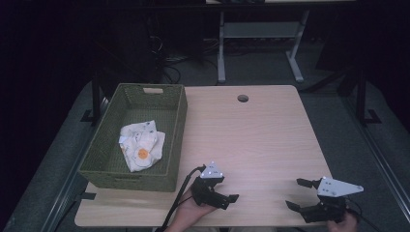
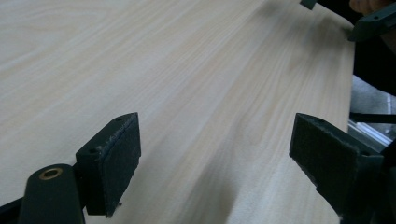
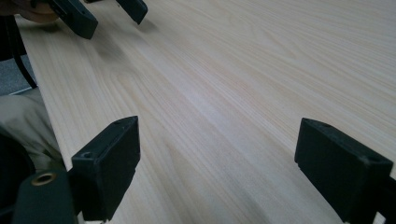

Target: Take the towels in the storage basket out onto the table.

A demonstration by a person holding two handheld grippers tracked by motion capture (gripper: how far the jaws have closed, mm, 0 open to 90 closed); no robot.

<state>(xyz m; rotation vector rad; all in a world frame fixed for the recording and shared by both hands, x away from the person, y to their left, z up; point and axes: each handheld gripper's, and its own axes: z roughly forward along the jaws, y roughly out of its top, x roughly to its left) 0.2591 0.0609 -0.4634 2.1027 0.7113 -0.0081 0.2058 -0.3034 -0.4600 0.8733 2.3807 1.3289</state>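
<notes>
Both grippers, left [image 1: 230,199] and right [image 1: 296,193], gaping, empty, near bench [image 1: 261,140] front edge. Cloth [image 1: 141,145] crumpled in basket [image 1: 176,128] at left edge. Judged light, soft, limp; best pinched at a raised fold.

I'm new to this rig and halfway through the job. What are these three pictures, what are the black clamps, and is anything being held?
A person holds a two-jaw clamp tool in each hand. The top picture looks down from above: the left gripper and right gripper sit near the table's front edge. The other two pictures come from cameras riding on each tool, looking along its jaws. Both stand open over bare wood, holding nothing. A crumpled cloth lies in the green basket at left.
</notes>
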